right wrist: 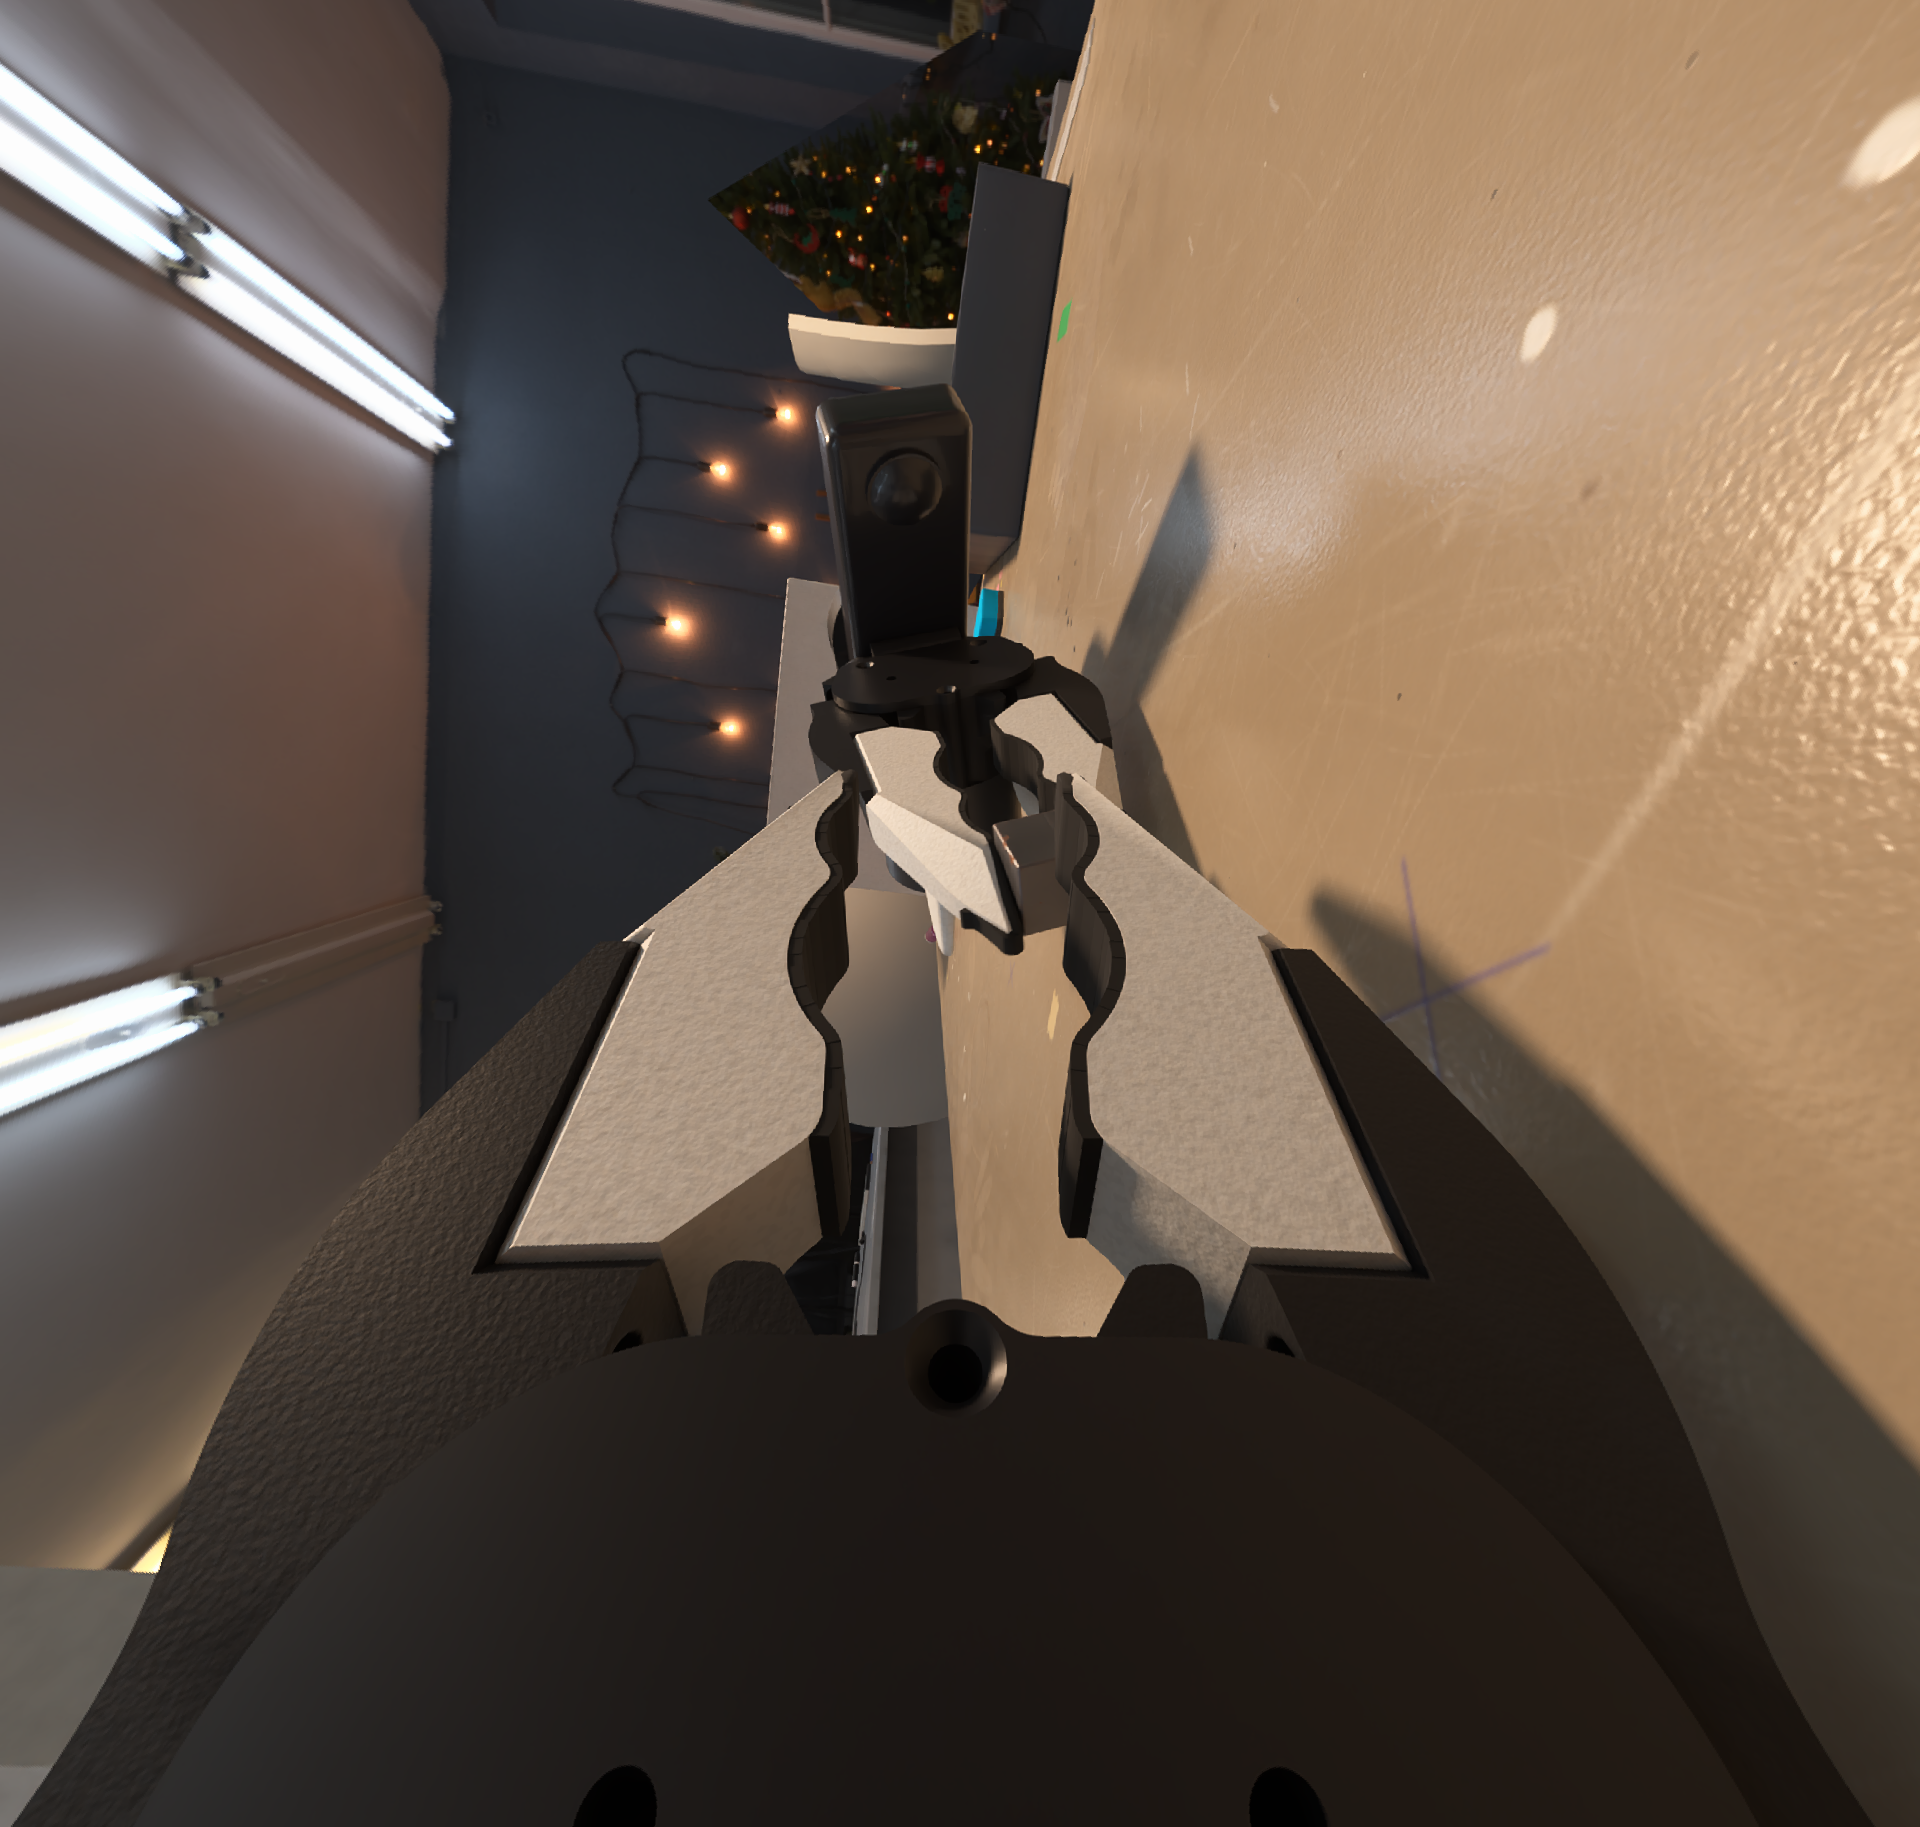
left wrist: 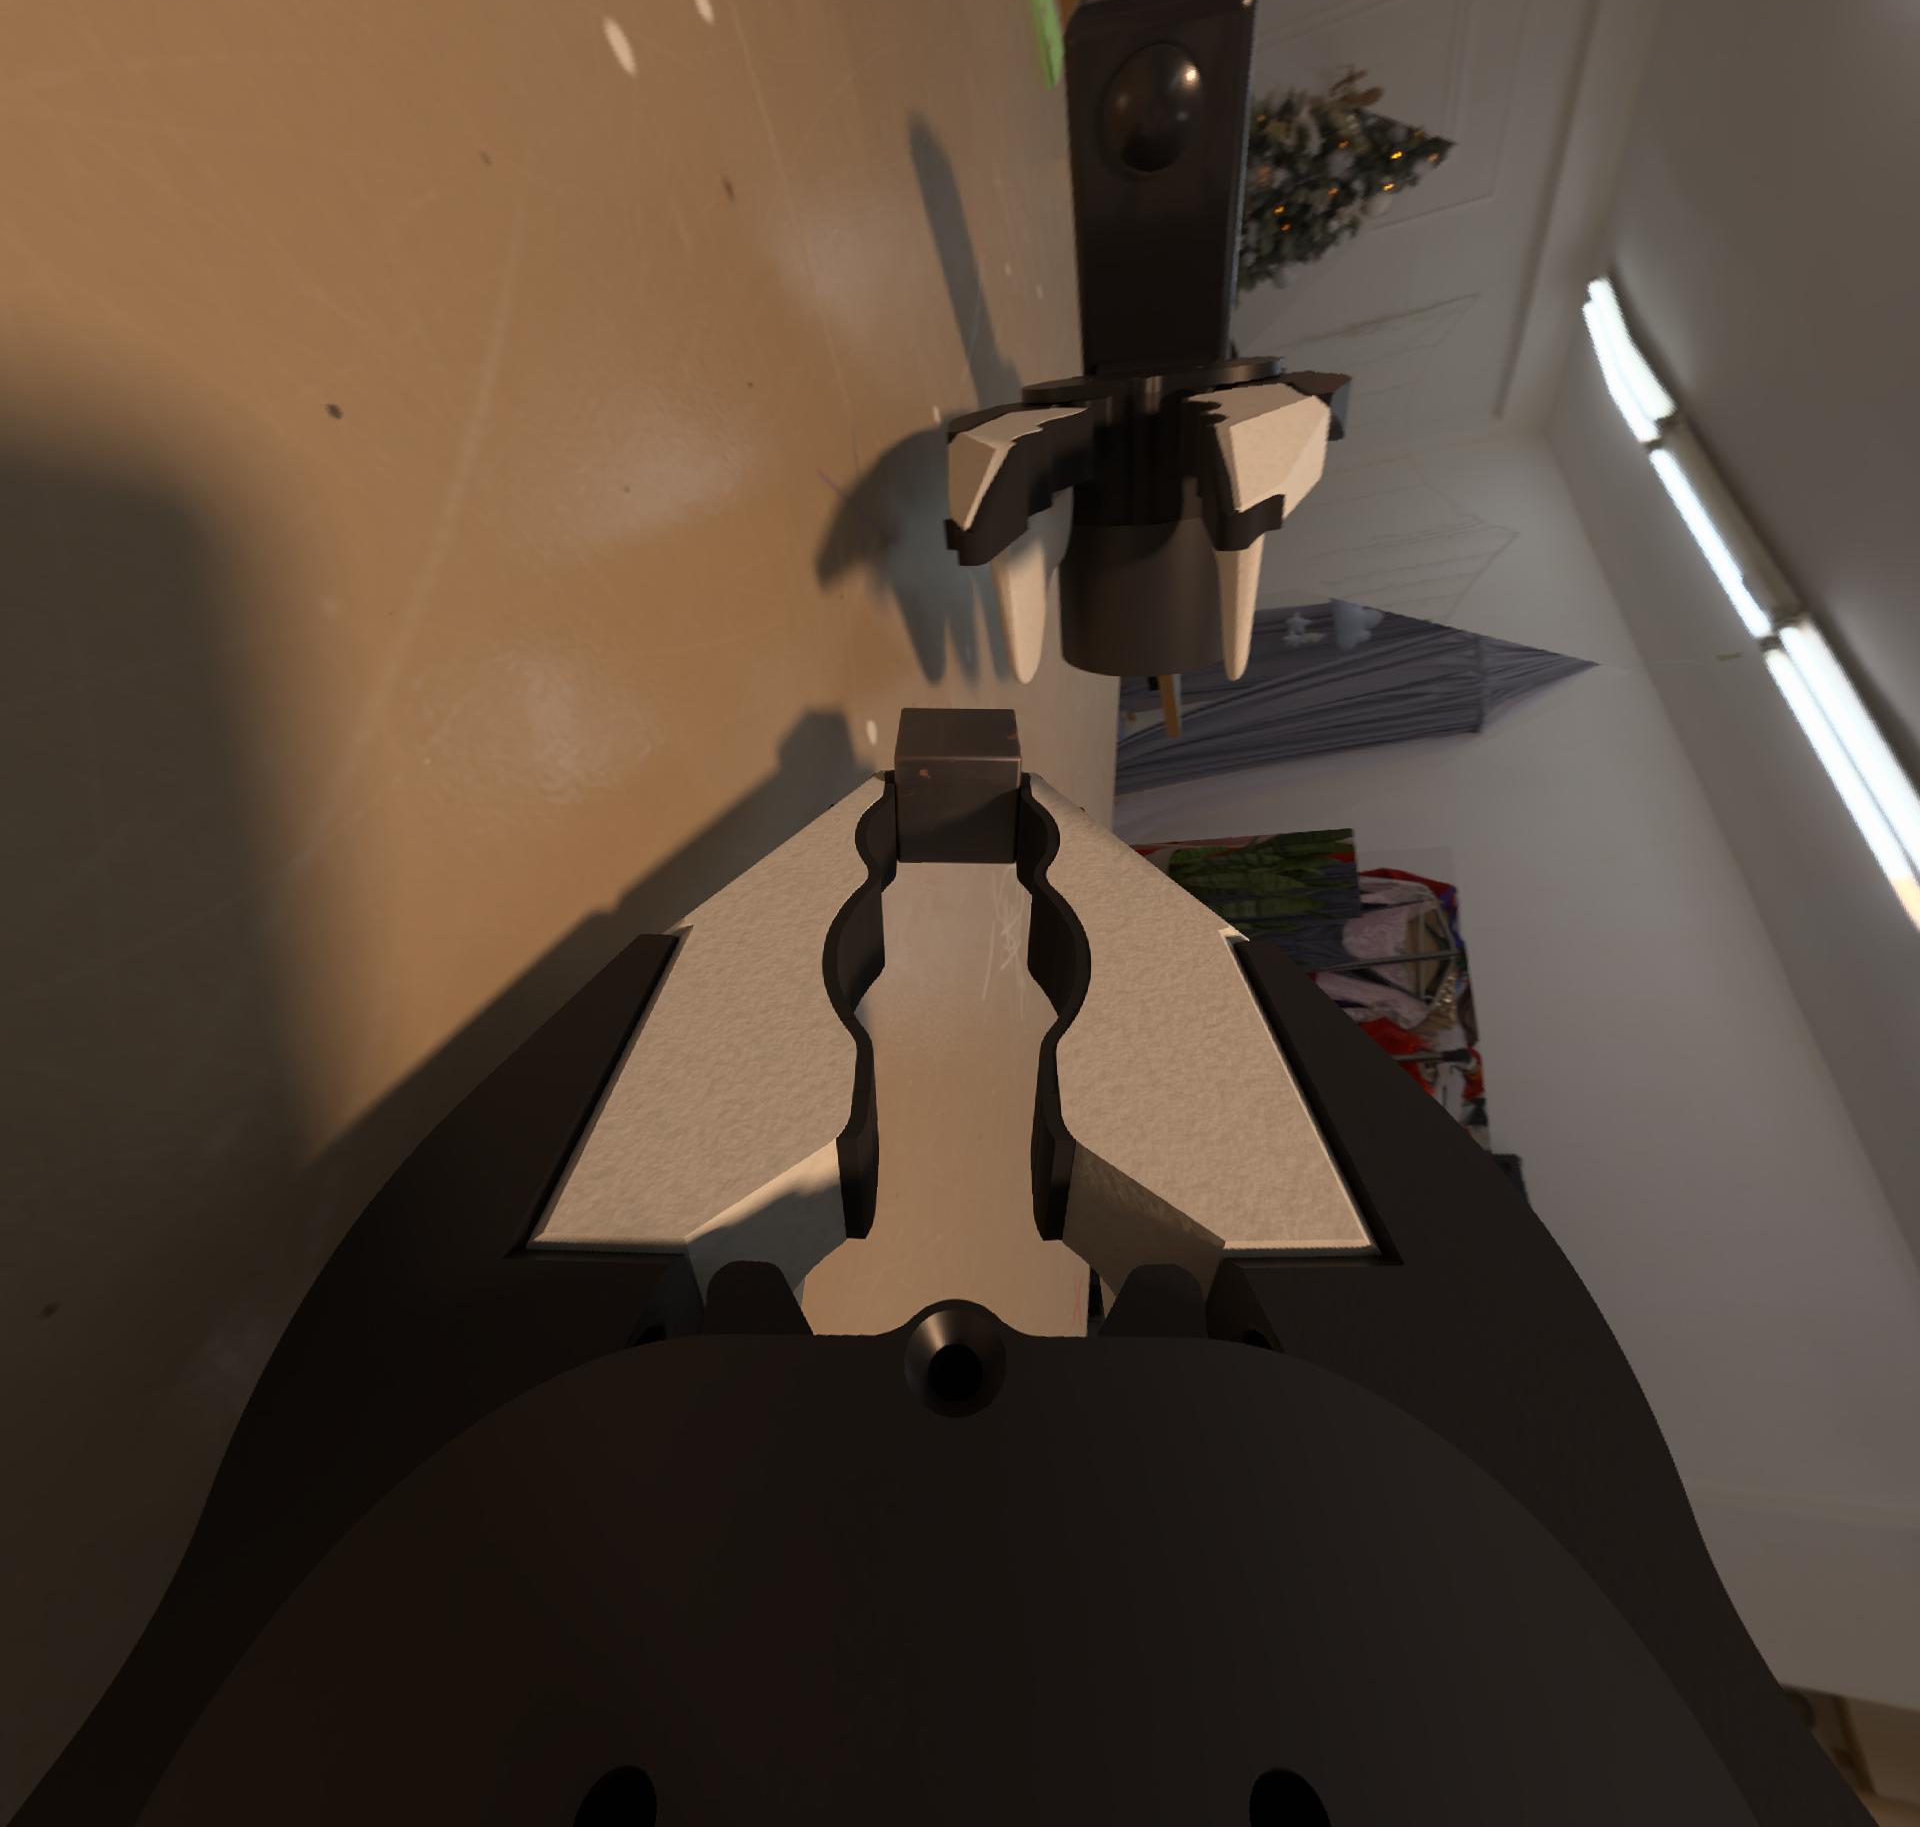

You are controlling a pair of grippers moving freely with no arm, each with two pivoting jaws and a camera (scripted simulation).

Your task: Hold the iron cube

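Observation:
The iron cube (left wrist: 956, 775) is a small dark metal block. My left gripper (left wrist: 956, 803) is shut on it, with the cube pinched between the fingertips just above the tan table (left wrist: 416, 427). My right gripper (left wrist: 1129, 674) hangs open just beyond the cube, fingertips pointing at it but apart from it. In the right wrist view my right gripper (right wrist: 958, 790) is open and empty. The cube (right wrist: 1031, 868) sits just past its right fingertip, held by the left gripper (right wrist: 1018, 910), whose far finger is hidden.
The table (right wrist: 1507, 530) ends at an edge beside both grippers. A dark box (right wrist: 1008, 354) and a small blue object (right wrist: 989, 614) stand farther along that edge. A white block (right wrist: 805, 697) lies behind the left gripper. A decorated tree (right wrist: 883, 208) stands off the table.

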